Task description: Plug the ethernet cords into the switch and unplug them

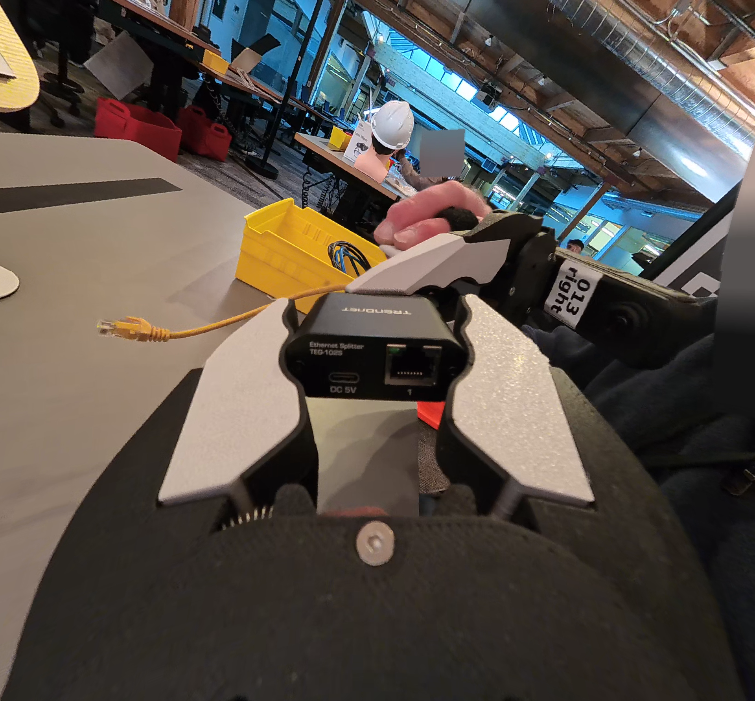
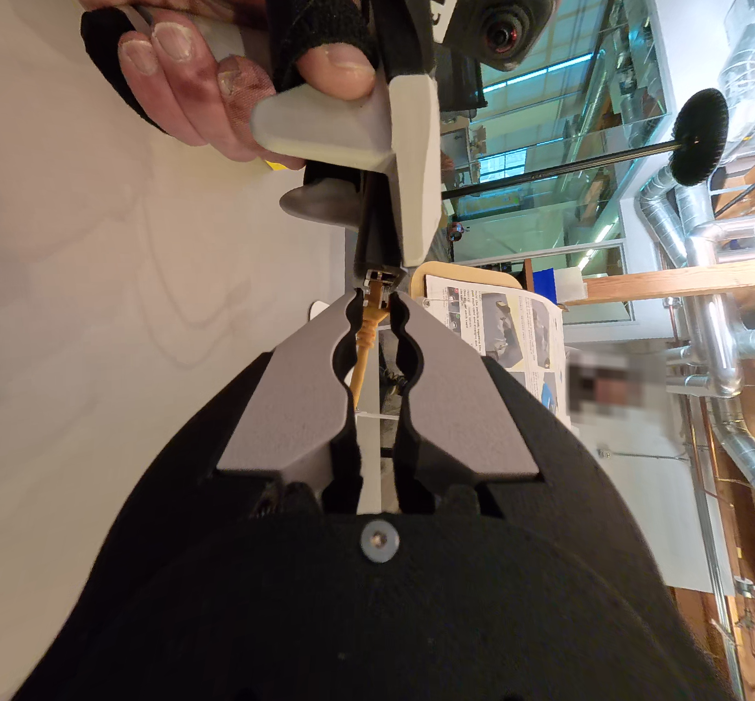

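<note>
Switch (image 1: 374, 348), small black box, sits clamped between the left gripper (image 1: 376, 350) fingers, held up off the grey table (image 1: 102, 232); near face shows one open ethernet port beside a slot-shaped power socket. In right wrist view the switch (image 2: 374, 228) is seen edge-on, far port facing the right gripper (image 2: 376, 301). Yellow ethernet cord (image 2: 369, 328): plug end pinched at the right gripper's fingertips, plug tip in the port mouth; can't tell if fully seated. Cord's other plug (image 1: 130, 329) lies loose on table, left of switch, cable running back behind it. Right gripper (image 1: 388, 273) shows just behind the switch in left wrist view, w/ a hand (image 1: 425, 215) on it. Yellow bin (image 1: 286, 248) stands on table beyond, blue & black cords (image 1: 347, 258) coiled inside. Other hand (image 2: 196, 48) w/ black straps grips the left tool.
</note>
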